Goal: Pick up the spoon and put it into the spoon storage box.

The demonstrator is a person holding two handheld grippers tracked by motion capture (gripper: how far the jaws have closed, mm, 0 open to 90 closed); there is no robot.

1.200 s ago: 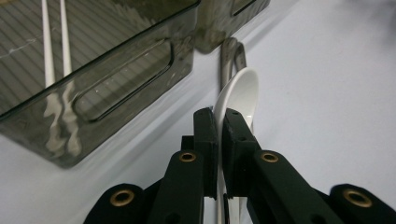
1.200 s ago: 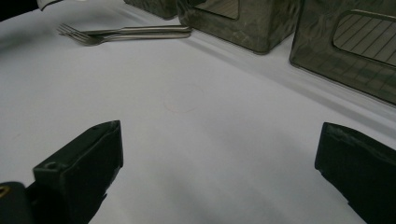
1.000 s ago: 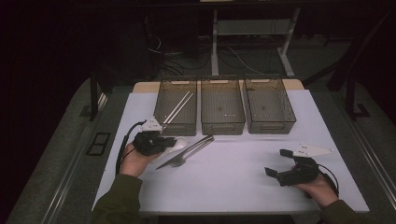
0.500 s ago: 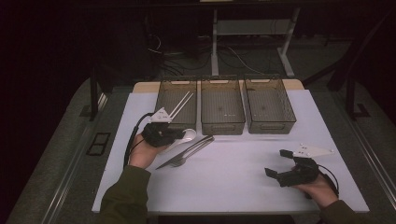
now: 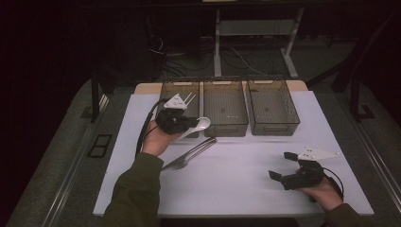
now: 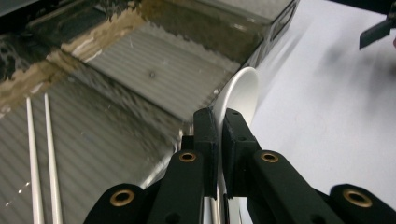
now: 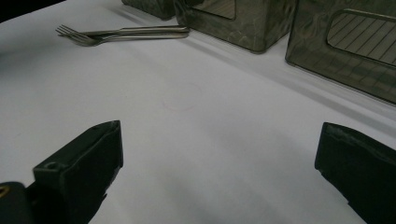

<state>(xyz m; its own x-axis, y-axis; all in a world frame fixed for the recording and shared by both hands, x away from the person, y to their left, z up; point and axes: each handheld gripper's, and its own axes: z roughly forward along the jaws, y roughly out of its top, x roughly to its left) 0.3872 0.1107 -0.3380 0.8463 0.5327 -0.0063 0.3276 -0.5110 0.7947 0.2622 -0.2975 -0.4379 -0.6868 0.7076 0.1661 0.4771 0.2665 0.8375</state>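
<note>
Two tools: the left tool [image 5: 193, 124] pinches a white spoon [image 5: 201, 125] by the left bin [image 5: 168, 90]; the right tool [image 5: 287, 168] gapes over the surface [image 5: 246, 189].

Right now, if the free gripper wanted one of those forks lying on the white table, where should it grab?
Probably the handle end. The two forks lie flat, side by side and touching, tines toward the person, handles pointing toward the bins. The open right gripper would best come from above, jaws across the handle, since the thin flat metal offers no side to pinch. Separating the pair may be fiddly.
</note>
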